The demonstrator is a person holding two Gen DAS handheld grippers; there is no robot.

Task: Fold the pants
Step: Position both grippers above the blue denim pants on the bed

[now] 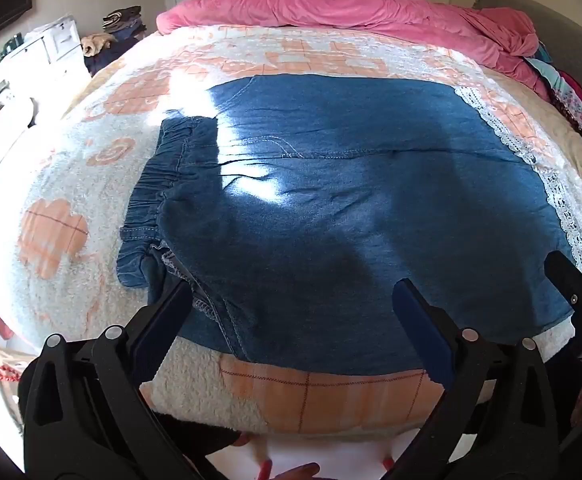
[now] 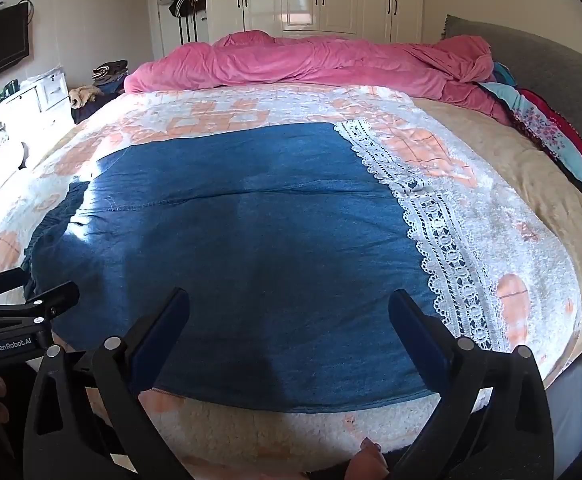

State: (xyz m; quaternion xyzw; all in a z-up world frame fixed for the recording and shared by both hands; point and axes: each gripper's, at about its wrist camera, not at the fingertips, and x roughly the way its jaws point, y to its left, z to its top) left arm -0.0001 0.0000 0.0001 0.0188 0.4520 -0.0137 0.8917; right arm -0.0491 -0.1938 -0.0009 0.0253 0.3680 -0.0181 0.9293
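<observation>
Left tongs (image 1: 293, 296), right tongs (image 2: 289, 304) wide apart, empty, over pants' (image 2: 231, 248) near edge.

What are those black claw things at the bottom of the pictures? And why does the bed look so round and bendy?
The black claws are grippers, tools with two fingers. A person holds one in each hand, and each carries a small camera looking out along its fingers. One picture comes from the left gripper, the other from the right gripper. The camera lenses see very wide, which bends the flat bed into a ball shape.

On the bed's orange-and-white blanket lie blue denim pants, spread flat, with a stretchy waistband on the left and white lace trim on the right. A pink quilt is bunched up at the far side.

Both grippers are open above the pants' near edge, holding nothing.
</observation>
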